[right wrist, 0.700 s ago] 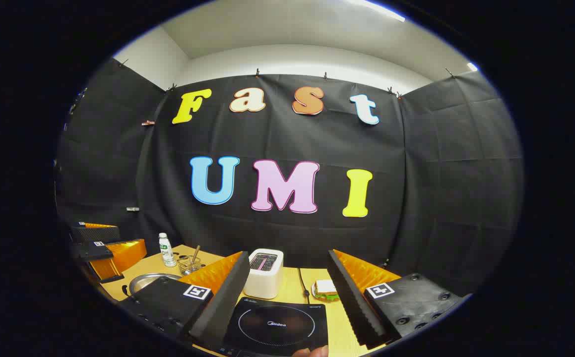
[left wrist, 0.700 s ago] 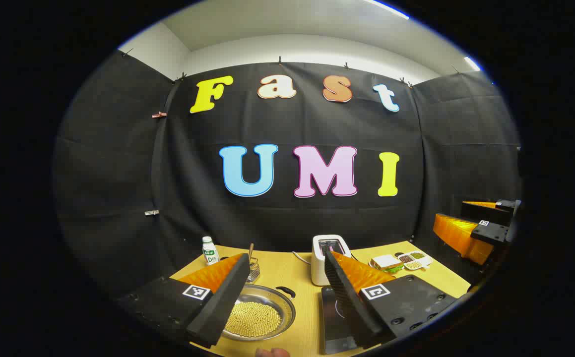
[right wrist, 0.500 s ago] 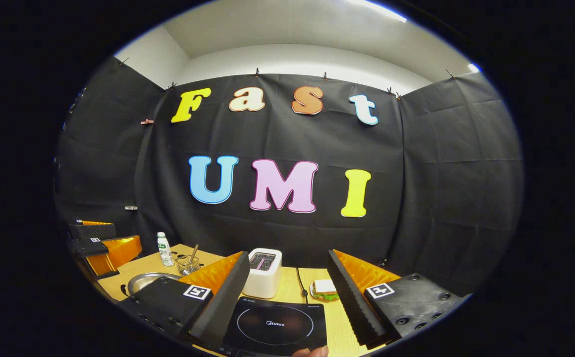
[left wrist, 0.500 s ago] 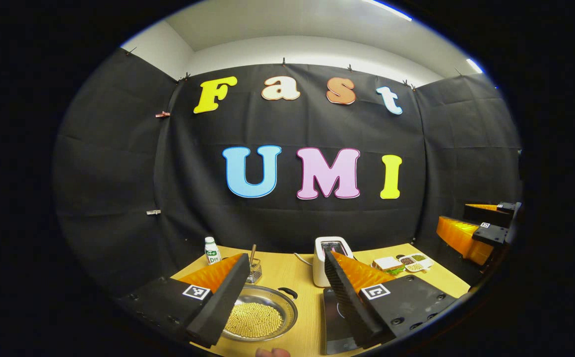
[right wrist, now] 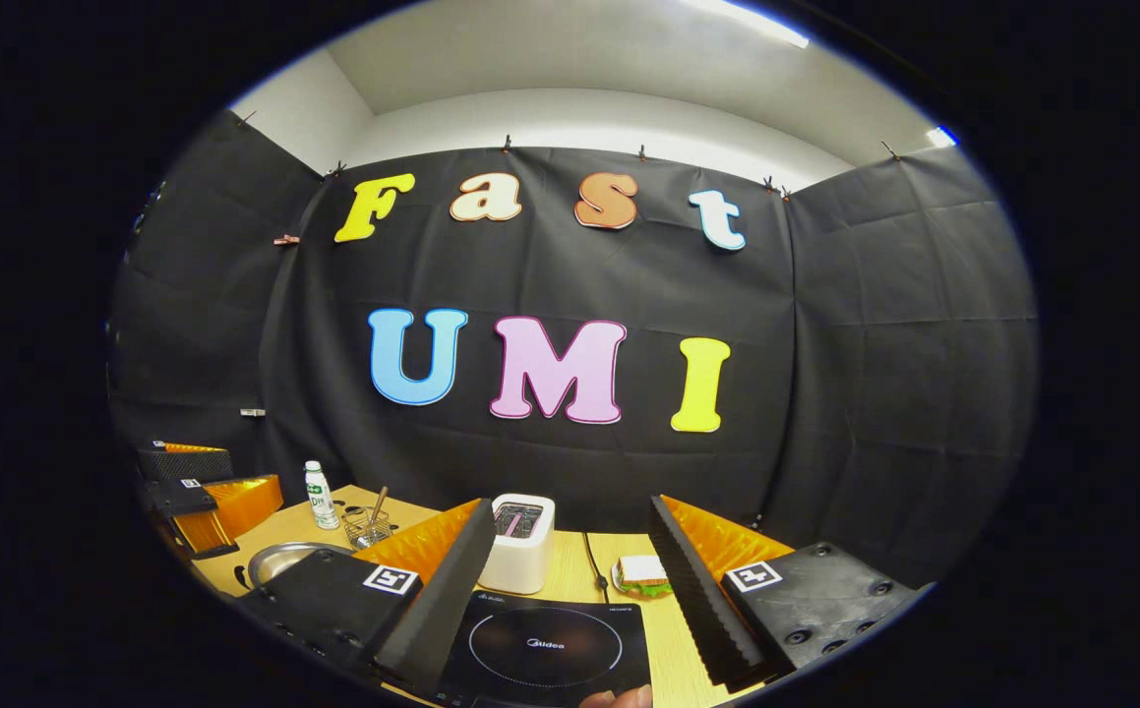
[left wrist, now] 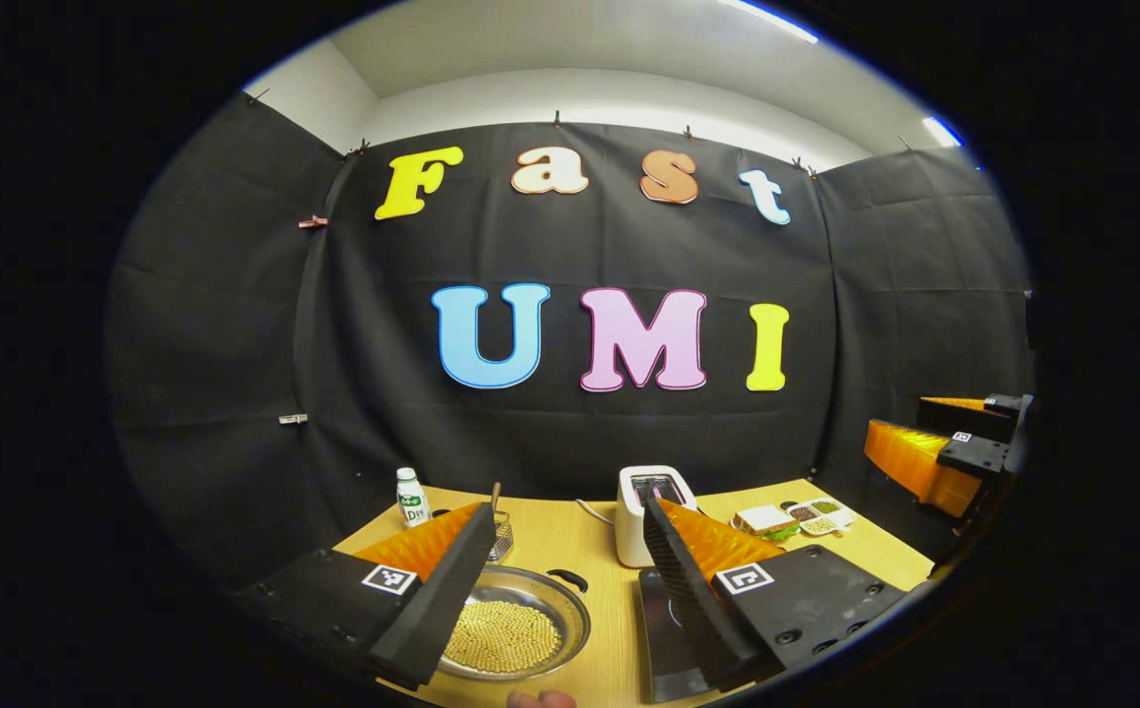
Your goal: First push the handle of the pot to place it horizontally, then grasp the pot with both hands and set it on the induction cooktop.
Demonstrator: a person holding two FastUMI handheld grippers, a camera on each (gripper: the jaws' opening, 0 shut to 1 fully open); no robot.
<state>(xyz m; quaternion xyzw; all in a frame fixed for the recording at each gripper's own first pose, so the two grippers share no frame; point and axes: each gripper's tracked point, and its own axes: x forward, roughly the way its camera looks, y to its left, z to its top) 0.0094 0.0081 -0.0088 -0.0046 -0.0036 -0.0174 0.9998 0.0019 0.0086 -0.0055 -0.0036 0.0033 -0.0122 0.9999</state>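
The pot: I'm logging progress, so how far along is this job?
Nothing looks done. The pot, full of yellow beads, sits on the table beside the induction cooktop. Both the left gripper and right gripper hover open, empty. Handle push, two-handed lift and placement all remain.

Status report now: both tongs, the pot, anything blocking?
Left tongs open above pot. Right tongs open above induction cooktop. Pot on table, ungrasped. Cooktop bare, path open.
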